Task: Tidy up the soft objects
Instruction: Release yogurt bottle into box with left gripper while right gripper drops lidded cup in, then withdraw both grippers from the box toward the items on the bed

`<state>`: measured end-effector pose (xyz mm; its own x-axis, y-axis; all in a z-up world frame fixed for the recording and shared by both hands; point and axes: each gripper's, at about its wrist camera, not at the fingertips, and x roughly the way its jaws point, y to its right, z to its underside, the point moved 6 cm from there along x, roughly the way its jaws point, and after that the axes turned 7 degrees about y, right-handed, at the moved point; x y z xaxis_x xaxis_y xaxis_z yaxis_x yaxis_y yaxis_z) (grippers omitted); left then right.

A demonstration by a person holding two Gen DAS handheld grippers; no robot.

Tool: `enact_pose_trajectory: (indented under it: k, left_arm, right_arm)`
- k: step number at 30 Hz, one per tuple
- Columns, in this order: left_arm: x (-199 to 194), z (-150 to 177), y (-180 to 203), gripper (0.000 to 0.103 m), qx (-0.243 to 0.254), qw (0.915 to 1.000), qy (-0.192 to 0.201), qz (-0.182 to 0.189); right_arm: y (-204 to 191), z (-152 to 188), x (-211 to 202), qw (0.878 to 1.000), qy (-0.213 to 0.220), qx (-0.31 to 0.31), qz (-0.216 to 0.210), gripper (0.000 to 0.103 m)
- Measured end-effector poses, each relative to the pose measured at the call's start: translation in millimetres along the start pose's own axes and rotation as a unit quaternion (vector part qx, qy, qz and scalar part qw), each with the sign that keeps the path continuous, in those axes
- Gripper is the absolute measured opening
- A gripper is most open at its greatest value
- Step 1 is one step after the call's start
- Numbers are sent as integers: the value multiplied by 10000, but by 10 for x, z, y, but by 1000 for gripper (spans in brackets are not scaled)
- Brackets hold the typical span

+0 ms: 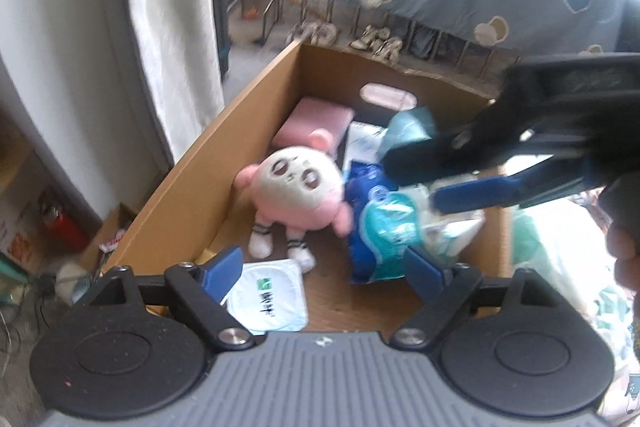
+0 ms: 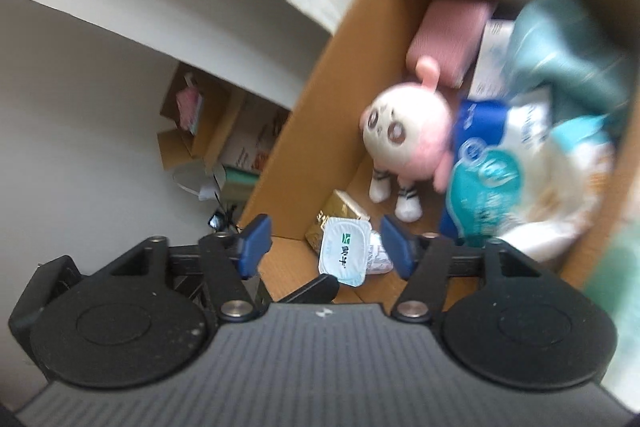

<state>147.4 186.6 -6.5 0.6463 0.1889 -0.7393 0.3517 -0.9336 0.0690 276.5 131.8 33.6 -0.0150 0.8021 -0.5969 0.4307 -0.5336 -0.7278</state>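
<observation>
Inside the cardboard box [image 1: 248, 115], pink plush doll [image 1: 298, 187] against tissue packs [image 1: 384, 227]; both grippers' fingers apart, empty.

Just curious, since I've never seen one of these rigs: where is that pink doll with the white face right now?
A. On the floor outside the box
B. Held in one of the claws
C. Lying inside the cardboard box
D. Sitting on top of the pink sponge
C: the pink doll lies on the floor of the cardboard box, with the left gripper and right gripper both open and empty.
</observation>
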Motion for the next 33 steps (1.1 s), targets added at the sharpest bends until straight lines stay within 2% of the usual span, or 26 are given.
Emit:
enact_pose_trajectory:
  k: [1, 9, 18, 22, 27, 33]
  left_arm:
    - [-43, -10, 60, 90, 63, 10000, 60, -16]
    - [-286, 16, 586, 94, 697, 9971, 301, -54]
    - [-462, 78, 1111, 95, 1292, 9904, 467, -121]
    - [-466, 21, 1386, 95, 1522, 9872, 480, -23]
    - [-269, -129, 1853, 97, 1835, 9823, 269, 265]
    - [196, -302, 2527, 97, 2136, 9745, -145, 667]
  right_arm:
    - [11, -4, -148, 9998, 162, -70, -3, 78]
    - [360, 175, -1284, 9929, 1157, -237, 131, 81]
    - [989, 663, -2255, 9844, 1703, -114, 414, 81]
    - [1286, 835, -2667, 9776, 1998, -76, 650, 82]
    - [1673, 914, -3090, 9664, 2384, 83, 959, 86]
    - [2155, 845, -3254, 9603, 2418, 93, 1389, 87]
